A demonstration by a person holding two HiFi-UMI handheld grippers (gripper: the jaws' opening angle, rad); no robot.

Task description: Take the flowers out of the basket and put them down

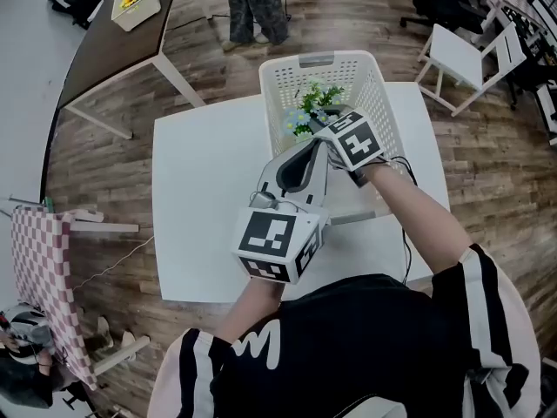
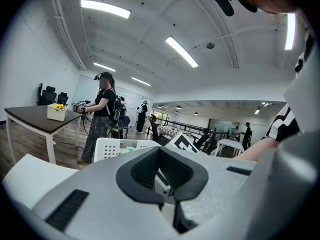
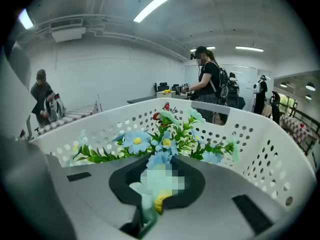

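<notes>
A white perforated basket [image 1: 318, 59] stands at the far side of the white table [image 1: 200, 198]. In it lie blue artificial flowers with green leaves [image 1: 315, 103]. My right gripper [image 1: 315, 131] reaches into the basket from the near side. In the right gripper view the gripper [image 3: 157, 184] is shut on a pale blue flower with a yellow centre [image 3: 161, 201], while the rest of the bunch [image 3: 165, 134] spreads just ahead inside the basket [image 3: 260, 139]. My left gripper [image 1: 305, 157] hovers over the basket's near rim beside the right one. Its jaws [image 2: 167, 184] are shut and hold nothing.
A dark table bearing a white box of yellow flowers [image 1: 130, 3] stands at the far left. A person [image 1: 252, 7] stands behind the basket, and white chairs [image 1: 461, 59] are at the right. A checked cloth [image 1: 43, 268] hangs at the near left.
</notes>
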